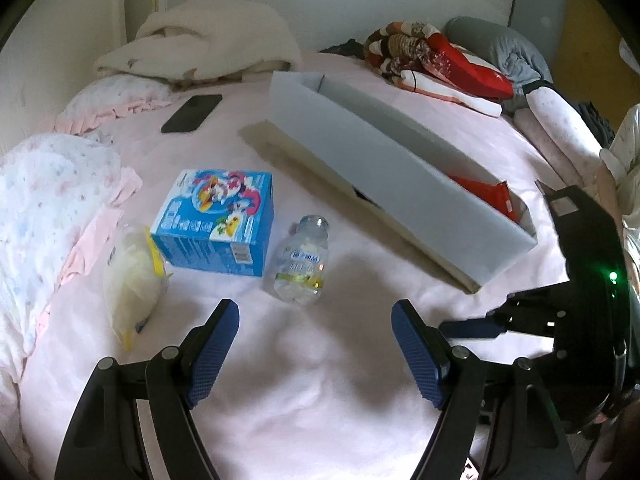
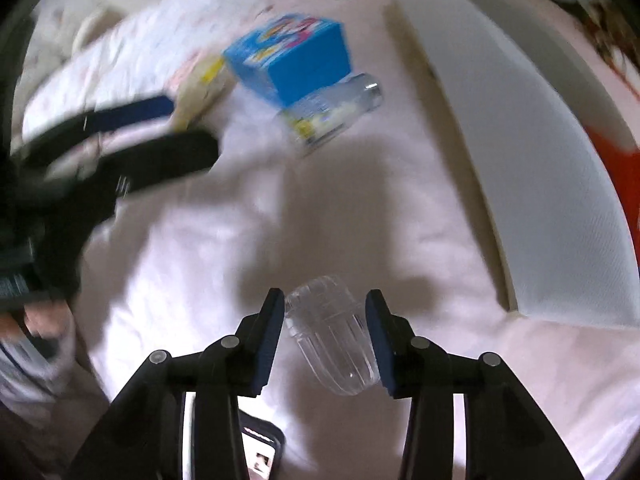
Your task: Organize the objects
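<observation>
The right gripper (image 2: pixel 325 338) has a small clear ribbed plastic cup (image 2: pixel 332 344) between its blue pads. The left pad touches it, but the right pad stands a little apart, so the cup could slip and roll on the soft pink bed sheet (image 2: pixel 192 264). The left gripper (image 1: pixel 316 354) is wide apart and holds nothing. Just beyond it lies a clear plastic bottle (image 1: pixel 301 260), left of the long white box (image 1: pixel 400 184).
</observation>
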Demonstrator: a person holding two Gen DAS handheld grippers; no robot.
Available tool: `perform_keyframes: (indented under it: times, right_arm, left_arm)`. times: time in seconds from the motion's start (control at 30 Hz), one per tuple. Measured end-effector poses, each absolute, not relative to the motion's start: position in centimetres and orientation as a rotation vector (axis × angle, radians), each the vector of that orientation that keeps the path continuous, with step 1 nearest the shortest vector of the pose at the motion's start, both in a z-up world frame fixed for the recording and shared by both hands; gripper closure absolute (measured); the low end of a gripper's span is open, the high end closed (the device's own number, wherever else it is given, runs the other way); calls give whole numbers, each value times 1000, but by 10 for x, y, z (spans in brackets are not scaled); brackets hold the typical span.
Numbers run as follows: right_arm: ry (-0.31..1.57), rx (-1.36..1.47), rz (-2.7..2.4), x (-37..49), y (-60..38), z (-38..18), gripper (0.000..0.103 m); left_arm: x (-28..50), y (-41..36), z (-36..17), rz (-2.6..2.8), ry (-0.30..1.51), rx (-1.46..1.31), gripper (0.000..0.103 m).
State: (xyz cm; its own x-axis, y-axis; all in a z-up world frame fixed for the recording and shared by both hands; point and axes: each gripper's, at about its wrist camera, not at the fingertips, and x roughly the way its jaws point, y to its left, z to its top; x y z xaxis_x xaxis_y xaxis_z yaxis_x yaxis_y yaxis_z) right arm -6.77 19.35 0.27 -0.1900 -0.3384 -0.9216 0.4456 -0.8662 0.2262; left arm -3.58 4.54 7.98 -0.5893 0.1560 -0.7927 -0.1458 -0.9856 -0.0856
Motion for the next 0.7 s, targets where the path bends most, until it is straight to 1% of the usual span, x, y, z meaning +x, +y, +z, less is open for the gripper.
perform_keyframes:
  times: [0.07, 0.1, 0.13, 0.17, 0.2, 0.23, 0.27, 0.33, 0.43, 0.47, 0.5, 0.53, 0.57, 0.6, 0.63, 0.67, 0.7]
  right_arm:
    - [156, 1505, -2192, -64, 196, 15, 64]
    - [142, 1377, -2254, -60, 197, 31, 64]
    - [121, 1298, -2288, -58, 199, 41, 65]
    - [93, 1197, -2344, -55, 202, 55, 67]
    - [109, 1086, -2438, -52, 206, 69, 77]
    - [91, 1031, -2498, -51, 211, 75, 99]
    - [17, 966, -2571, -52, 222, 83, 97]
    - [-113, 916, -2606, -56, 244, 88, 98]
    - [-373, 854, -2597, -64, 283, 86, 98]
    - [-416, 858, -2570, -66, 283, 87, 94]
    - [-470, 885, -2517, -70, 288, 83, 94]
    - [-488, 924, -2477, -72, 286, 80, 92]
    - [-474, 986, -2437, -70, 288, 77, 87]
    - [-398, 1063, -2398, -69, 282, 73, 81]
    - [-301, 1113, -2385, -67, 272, 73, 68]
    - [-153, 1153, -2387, -62, 259, 70, 62]
    - [-70, 1159, -2395, -59, 252, 69, 62]
  left_arm:
    - [-34, 49, 91, 2681, -9, -1293, 26]
    - [-33, 53, 99, 2693, 9, -1266, 26]
    - [-32, 54, 107, 2717, 6, -1227, 28]
    - [-32, 53, 118, 2739, -23, -1185, 28]
    - [-33, 55, 127, 2745, -34, -1162, 28]
    - [-37, 58, 136, 2753, -34, -1140, 28]
    - [-40, 62, 142, 2760, -27, -1130, 28]
    - [-49, 75, 150, 2774, 4, -1106, 28]
    - [-69, 97, 156, 2763, 34, -1100, 28]
    - [-73, 102, 156, 2757, 31, -1102, 28]
    - [-78, 106, 154, 2749, 26, -1112, 28]
    - [-83, 111, 151, 2743, 27, -1136, 28]
    - [-85, 113, 148, 2741, 34, -1158, 28]
    - [-87, 114, 143, 2738, 51, -1187, 28]
    - [-88, 116, 137, 2732, 73, -1220, 28]
    - [-89, 115, 132, 2730, 89, -1242, 28]
    - [-89, 115, 126, 2727, 109, -1267, 28]
